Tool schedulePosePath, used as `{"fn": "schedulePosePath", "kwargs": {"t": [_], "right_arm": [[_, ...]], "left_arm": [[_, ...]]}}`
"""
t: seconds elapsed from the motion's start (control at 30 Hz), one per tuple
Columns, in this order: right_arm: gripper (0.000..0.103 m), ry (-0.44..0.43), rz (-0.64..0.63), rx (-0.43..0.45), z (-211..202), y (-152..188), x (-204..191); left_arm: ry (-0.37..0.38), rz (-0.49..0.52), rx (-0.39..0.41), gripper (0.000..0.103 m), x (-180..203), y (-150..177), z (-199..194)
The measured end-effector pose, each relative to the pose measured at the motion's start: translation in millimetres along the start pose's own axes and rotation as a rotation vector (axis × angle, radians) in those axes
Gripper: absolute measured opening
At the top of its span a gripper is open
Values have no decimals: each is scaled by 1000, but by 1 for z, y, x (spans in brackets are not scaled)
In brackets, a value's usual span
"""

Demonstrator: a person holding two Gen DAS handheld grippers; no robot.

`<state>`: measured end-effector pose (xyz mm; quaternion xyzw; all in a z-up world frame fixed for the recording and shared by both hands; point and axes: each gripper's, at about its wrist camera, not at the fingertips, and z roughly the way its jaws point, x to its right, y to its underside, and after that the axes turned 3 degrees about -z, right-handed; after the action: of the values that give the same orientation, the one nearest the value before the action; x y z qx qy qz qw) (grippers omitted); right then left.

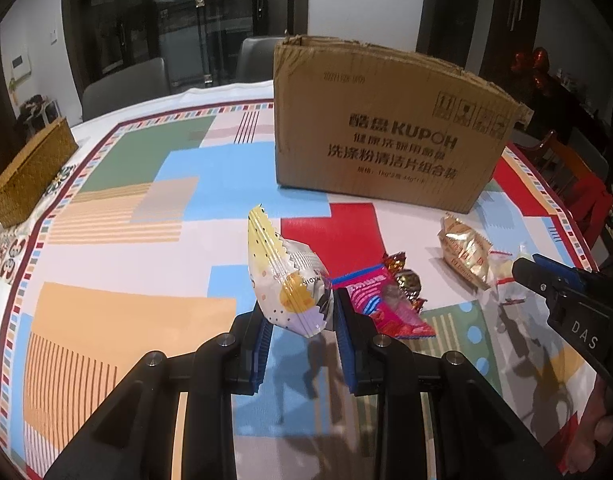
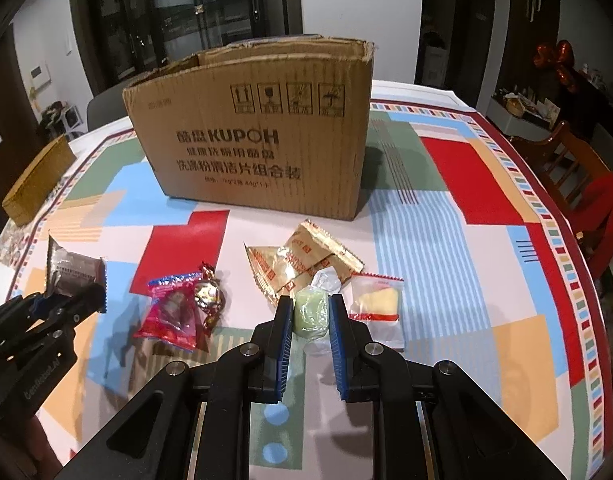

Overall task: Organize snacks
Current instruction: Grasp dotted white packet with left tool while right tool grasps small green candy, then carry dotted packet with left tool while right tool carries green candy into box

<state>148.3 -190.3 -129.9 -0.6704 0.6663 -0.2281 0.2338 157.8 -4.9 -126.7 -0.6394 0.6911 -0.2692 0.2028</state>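
Left gripper [image 1: 302,320] clamped on pastel snack packet [image 1: 290,280], packet raised off tabletop [image 1: 118,320], sticking up betw. pads. Right gripper [image 2: 310,320] clenched on green wrapped sweet [image 2: 311,314], just in front of gold packets [image 2: 302,264]. Pink packet [image 2: 172,310] + foil candy [image 2: 208,294] lying betw. grippers. Open cardboard box [image 2: 258,136] farther back, centre.

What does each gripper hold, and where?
Left gripper: pastel snack packet, pinched near its lower end. Right gripper: green wrapped sweet, clamped across its middle.
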Motion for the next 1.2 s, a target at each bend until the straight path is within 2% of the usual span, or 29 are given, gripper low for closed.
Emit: {"fn": "schedulePosePath", "kwargs": {"t": [0.6,1.2], "right_arm": [[20,-8,2,106,-38,-32,4],[20,-11,-19,239,-62,-95,0]], "left_arm": [[16,35,97,30,13,-38,-31],[61,97,183,30,30,-100,-40]]}}
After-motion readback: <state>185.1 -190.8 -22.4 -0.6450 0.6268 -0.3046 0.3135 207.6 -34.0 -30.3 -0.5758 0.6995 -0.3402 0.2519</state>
